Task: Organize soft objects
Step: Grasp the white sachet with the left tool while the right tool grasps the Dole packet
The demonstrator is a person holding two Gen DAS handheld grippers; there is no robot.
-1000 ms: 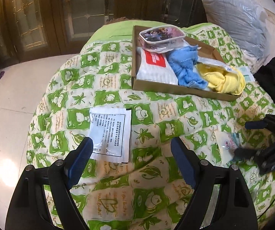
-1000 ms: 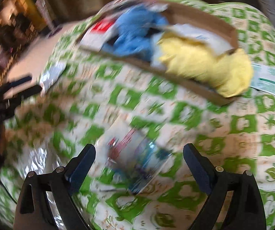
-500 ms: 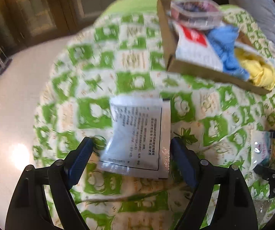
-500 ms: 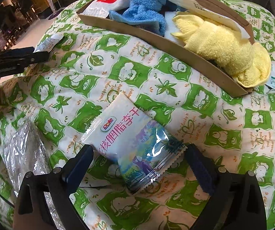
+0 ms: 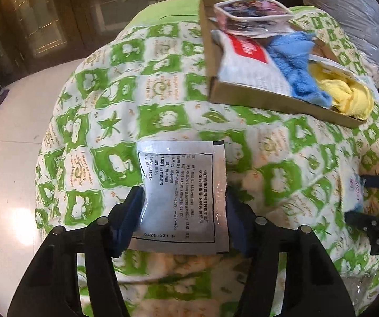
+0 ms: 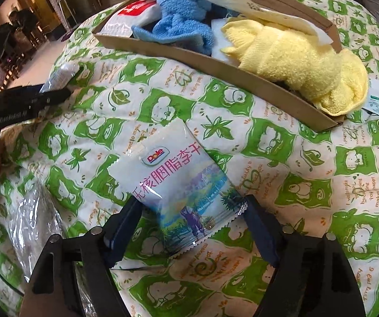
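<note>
Soft packets lie on a green-and-white quilt [image 5: 163,84], one between each gripper's fingers. The silver sachet [image 5: 181,192], printed side up, sits within the left gripper [image 5: 183,211]; a second ago it lay ahead of the fingertips and to their left, and half a second ago it was between wide-apart fingers with space on both sides. The jaws have just been closing, and the blue pads [image 5: 130,216] now meet the sachet's two long edges, the left edge visibly dented inward, so the gripper is clamped on it while it lies on the quilt.

The Dole snack pouch [image 6: 179,192] lies tilted between the fingers of the right gripper [image 6: 192,222]. A second ago that view was blurred, with the pouch ahead of the open fingers; half a second ago the fingers stood clear of it on each side. These jaws have also just been closing: the pads [image 6: 122,227] now sit against the pouch's lower edges, touching it, though whether they press firmly I cannot tell.

Ahead of both grippers sits the cardboard tray [image 6: 216,64], holding a blue cloth [image 6: 181,23], a yellow cloth [image 6: 295,60] and a white pack with a red label [image 5: 245,60]. It appears nearer and larger than a second ago. Crinkled clear plastic [image 6: 28,227] lies left of the right gripper.
</note>
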